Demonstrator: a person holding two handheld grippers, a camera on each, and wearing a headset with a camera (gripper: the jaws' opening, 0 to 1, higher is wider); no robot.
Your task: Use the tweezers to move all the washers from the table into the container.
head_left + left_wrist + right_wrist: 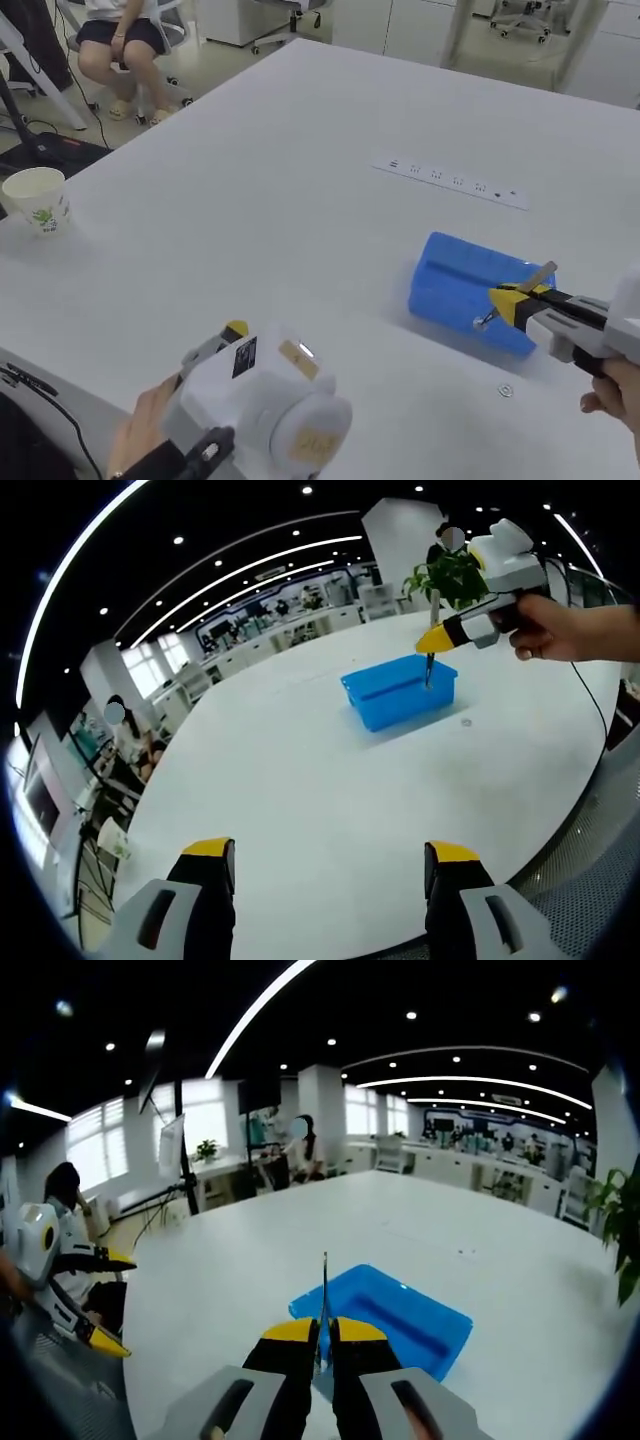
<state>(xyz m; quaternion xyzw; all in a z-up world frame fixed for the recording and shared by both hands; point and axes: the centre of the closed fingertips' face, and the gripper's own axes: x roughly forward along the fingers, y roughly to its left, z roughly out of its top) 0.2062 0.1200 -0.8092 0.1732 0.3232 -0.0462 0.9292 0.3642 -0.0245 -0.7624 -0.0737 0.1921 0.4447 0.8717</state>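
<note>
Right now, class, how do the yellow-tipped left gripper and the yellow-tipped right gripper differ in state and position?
The left gripper has jaws wide apart, holding nothing; the right gripper is shut on thin metal tweezers. The left hangs over bare white table; the right is above the blue plastic container. Both have yellow tips.

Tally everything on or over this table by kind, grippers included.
Grippers: 2 (left gripper, right gripper)
Tweezers: 1
Container: 1
Washer on the table: 1
Cup: 1
Socket strip: 1
Total: 7
</note>
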